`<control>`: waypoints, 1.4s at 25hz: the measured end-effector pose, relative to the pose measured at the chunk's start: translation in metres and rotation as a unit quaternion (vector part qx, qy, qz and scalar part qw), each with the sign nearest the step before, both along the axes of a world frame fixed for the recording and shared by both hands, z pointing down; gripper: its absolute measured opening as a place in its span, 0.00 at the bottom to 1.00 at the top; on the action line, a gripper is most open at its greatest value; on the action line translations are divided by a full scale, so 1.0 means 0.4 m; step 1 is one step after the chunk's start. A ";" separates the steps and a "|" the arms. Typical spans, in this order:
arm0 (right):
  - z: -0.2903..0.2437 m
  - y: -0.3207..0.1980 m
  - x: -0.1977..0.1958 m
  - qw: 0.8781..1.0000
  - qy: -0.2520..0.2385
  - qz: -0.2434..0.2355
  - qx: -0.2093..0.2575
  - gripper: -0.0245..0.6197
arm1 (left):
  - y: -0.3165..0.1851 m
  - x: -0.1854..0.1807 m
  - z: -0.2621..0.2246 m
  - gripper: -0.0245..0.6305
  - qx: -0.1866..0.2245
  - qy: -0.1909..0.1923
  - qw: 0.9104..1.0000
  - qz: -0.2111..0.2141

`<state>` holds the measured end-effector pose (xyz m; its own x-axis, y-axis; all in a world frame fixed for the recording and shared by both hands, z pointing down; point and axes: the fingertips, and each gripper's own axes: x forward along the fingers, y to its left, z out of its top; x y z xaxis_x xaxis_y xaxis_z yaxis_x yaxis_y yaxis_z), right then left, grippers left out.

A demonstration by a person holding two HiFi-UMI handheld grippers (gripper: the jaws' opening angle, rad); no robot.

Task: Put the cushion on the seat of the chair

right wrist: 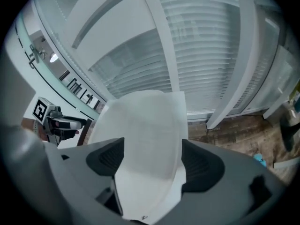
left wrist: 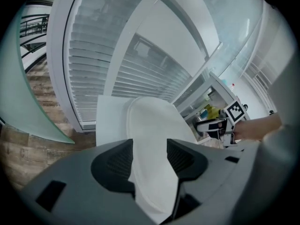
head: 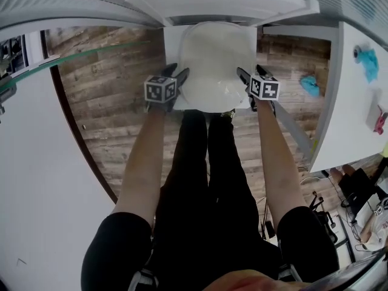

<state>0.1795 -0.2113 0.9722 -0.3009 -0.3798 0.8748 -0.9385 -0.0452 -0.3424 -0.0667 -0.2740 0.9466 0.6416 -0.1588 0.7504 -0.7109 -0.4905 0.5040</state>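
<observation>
Now cushion (head: 215, 65) on chair seat (head: 171, 53); left claw (head: 176, 71) clamps its edge; right claw (head: 248, 70) wide open around it.

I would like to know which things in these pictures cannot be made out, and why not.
- What stands beneath the seat: head view, covered by the seat and the cushion.
- Cushion's near edge: left gripper view, covered by the left gripper body.
- Blue thing and pink thing on the white table: head view, too small to name, at the right edge.
- Cushion's underside: no view shows it.
</observation>
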 end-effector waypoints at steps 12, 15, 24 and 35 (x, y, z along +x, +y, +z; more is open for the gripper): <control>-0.389 0.029 -0.195 0.994 -0.026 -0.097 0.045 0.48 | 0.104 0.043 -0.384 0.29 0.011 -0.007 1.000 -0.010; -0.516 0.042 -0.230 0.988 -0.014 -0.124 0.089 0.19 | 0.135 0.056 -0.497 0.19 0.028 -0.004 1.000 -0.003; -0.911 0.070 -0.300 0.967 -0.030 -0.149 0.205 0.06 | 0.184 0.102 -0.863 0.06 0.108 0.041 0.993 0.037; -1.482 0.062 -0.363 0.902 -0.066 -0.189 0.382 0.06 | 0.196 0.132 -1.413 0.05 0.266 0.130 0.953 0.064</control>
<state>0.0341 -0.1863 0.3795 -0.6177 -0.7054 0.3476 -0.7861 0.5665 -0.2473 -0.0141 -0.1957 0.3814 0.8342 -0.3810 0.3987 -0.5138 -0.7997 0.3106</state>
